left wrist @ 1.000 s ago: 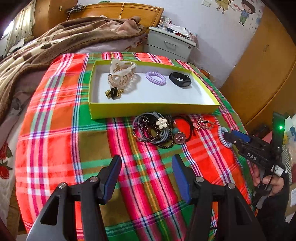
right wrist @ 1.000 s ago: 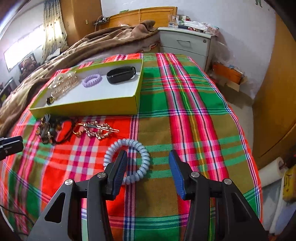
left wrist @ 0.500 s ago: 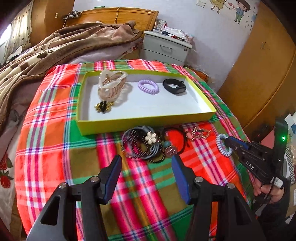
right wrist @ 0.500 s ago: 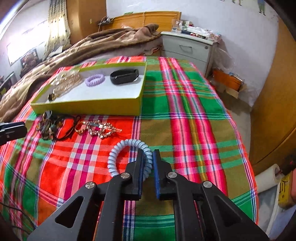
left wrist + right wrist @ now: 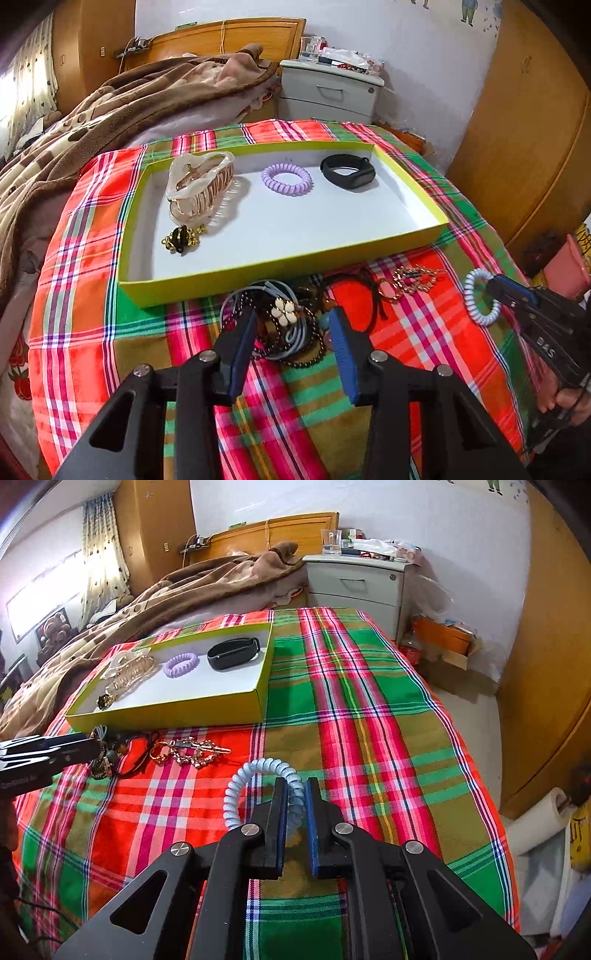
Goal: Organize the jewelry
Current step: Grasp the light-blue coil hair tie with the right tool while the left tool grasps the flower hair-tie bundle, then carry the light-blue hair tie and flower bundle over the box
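A yellow-green tray (image 5: 284, 271) (image 5: 166, 712) on the plaid cloth holds a beige claw clip (image 5: 199, 184), a purple coil tie (image 5: 287, 180) (image 5: 181, 664), a black band (image 5: 349, 171) (image 5: 233, 652) and a small gold-black piece (image 5: 181, 239). My left gripper (image 5: 291, 325) is open over a pile of hair ties and beads (image 5: 284, 325) in front of the tray. My right gripper (image 5: 294, 797) is shut on a pale blue coil tie (image 5: 236, 786) (image 5: 476, 299), lifted off the cloth. A gold chain piece (image 5: 410, 280) (image 5: 192, 753) lies between them.
A brown blanket (image 5: 92, 125) lies on the bed behind the tray. A grey nightstand (image 5: 328, 92) (image 5: 358, 579) stands at the back. Wooden wardrobe doors (image 5: 517, 129) are on the right. The cloth's right edge drops to the floor (image 5: 535, 849).
My right gripper shut on the pale blue coil tie and has lifted it. My left gripper moved forward over the pile of hair ties, still open.
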The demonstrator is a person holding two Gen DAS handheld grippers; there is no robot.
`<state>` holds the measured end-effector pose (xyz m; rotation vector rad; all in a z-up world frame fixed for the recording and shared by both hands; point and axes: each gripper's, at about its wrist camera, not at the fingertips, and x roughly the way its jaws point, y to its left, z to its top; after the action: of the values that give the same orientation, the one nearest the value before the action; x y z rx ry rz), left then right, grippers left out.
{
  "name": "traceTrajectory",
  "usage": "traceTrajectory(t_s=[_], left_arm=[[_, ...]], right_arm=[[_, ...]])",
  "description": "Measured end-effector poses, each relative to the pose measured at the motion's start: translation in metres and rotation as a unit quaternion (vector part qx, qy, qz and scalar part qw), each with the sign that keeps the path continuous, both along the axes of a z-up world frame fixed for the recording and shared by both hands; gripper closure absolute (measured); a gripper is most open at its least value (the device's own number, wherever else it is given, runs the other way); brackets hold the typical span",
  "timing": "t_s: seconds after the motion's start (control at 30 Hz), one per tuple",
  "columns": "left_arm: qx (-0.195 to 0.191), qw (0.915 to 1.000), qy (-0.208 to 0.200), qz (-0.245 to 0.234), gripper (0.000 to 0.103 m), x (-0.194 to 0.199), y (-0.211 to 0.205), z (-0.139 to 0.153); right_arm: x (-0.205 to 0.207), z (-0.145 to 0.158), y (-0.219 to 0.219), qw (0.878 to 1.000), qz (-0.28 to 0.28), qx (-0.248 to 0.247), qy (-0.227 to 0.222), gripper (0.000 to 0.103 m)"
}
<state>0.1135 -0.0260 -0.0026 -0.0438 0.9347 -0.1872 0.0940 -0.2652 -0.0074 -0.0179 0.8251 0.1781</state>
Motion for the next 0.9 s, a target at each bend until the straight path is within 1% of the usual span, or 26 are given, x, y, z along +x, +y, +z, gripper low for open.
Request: traceTrajectory(t_s=[0.07, 0.2, 0.27, 0.37, 0.57, 0.73, 0.9], left_arm=[[0.002, 1.0000, 0.003, -0.002, 0.065, 0.003, -0.001, -0.002], [0.012, 0.9999, 0.010, 0.003, 0.074, 0.008, -0.004, -0.007], [0.015, 0.9998, 0.012, 0.000, 0.076, 0.009, -0.005, -0.008], [0.014, 0.9998, 0.015, 0.001, 0.083, 0.009, -0.005, -0.009], [0.009, 0.9999, 0.013, 0.001, 0.083, 0.009, -0.003, -0.008], [0.005, 1.0000, -0.002, 0.005, 0.083, 0.003, -0.001, -0.001], [0.002, 0.9999, -0.008, 0.009, 0.083, -0.002, 0.004, 0.004]], right_arm=[[0.000, 0.000, 0.001, 1.000, 0.001, 0.000, 0.000, 0.093], [0.000, 0.001, 0.000, 1.000, 0.000, 0.002, -0.002, 0.093], [-0.001, 0.001, 0.000, 1.000, 0.000, 0.002, -0.003, 0.093], [-0.001, 0.001, 0.000, 1.000, 0.000, 0.001, -0.004, 0.093], [-0.001, 0.001, 0.001, 1.000, 0.000, 0.001, -0.005, 0.093], [-0.001, 0.002, 0.001, 1.000, -0.001, 0.001, -0.005, 0.093], [-0.002, 0.002, 0.001, 1.000, -0.004, 0.001, -0.007, 0.093]])
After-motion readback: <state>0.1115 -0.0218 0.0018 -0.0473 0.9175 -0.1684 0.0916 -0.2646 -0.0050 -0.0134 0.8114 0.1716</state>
